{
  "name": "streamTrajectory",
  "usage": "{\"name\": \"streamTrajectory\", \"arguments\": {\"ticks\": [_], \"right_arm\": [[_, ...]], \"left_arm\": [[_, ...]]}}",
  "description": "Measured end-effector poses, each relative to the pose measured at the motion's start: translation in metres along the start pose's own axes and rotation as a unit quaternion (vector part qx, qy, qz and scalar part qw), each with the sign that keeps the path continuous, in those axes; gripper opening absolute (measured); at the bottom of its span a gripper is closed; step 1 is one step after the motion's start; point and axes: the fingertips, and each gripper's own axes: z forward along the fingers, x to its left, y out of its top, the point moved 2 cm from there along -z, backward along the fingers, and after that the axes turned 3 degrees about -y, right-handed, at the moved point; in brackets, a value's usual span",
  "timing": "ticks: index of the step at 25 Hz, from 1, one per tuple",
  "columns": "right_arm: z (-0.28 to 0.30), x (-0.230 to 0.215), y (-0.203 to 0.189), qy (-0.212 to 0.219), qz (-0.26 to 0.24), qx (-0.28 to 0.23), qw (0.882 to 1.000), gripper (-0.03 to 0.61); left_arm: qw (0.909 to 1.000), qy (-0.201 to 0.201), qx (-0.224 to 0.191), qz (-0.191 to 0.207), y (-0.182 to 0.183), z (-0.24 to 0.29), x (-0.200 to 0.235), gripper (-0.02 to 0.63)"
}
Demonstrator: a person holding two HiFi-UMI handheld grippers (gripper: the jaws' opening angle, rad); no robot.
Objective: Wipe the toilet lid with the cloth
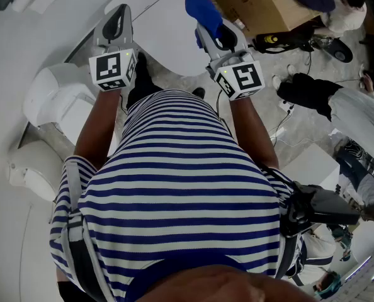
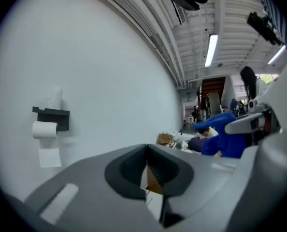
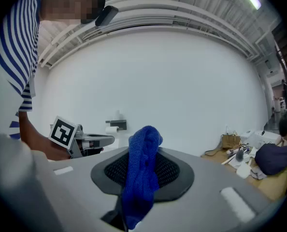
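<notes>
Approach step, I judge: fingers of the right gripper (image 3: 142,170) pinch the blue cloth (image 1: 201,8) bunched between them; the left gripper (image 2: 147,170) is closed, empty. Next, lower the cloth to the toilet (image 1: 55,99), well below the left fingers.

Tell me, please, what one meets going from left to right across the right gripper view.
Striped shirt → left gripper → blue cloth → brown bag → dark blue bundle.
</notes>
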Motion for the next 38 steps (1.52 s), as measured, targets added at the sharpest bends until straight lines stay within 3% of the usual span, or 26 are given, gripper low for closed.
{"name": "streamTrajectory", "arguments": {"ticks": [13,17,21,29,38], "right_arm": [[0.013,0.014,-0.004,0.001,0.006,0.018,1.0,0.109],[0.063,-0.013,-0.031,0.001,0.018,0.045,0.999,0.106],[0.155,-0.03,-0.05,0.003,0.01,0.079,0.997,0.104],[0.325,-0.076,-0.187,-0.01,0.011,0.15,0.988,0.104],[0.428,-0.104,-0.311,-0.022,0.003,0.192,0.981,0.104]], "left_arm": [[0.9998,-0.004,0.007,-0.017,-0.007,-0.015,0.007,0.003],[0.9987,-0.004,0.033,-0.039,-0.045,0.006,0.016,0.003],[0.9965,-0.009,0.064,-0.053,-0.071,0.025,0.055,0.003],[0.9906,-0.014,0.107,-0.084,-0.173,0.059,0.084,0.003],[0.9838,-0.017,0.139,-0.112,-0.266,0.113,0.119,0.003]]}}
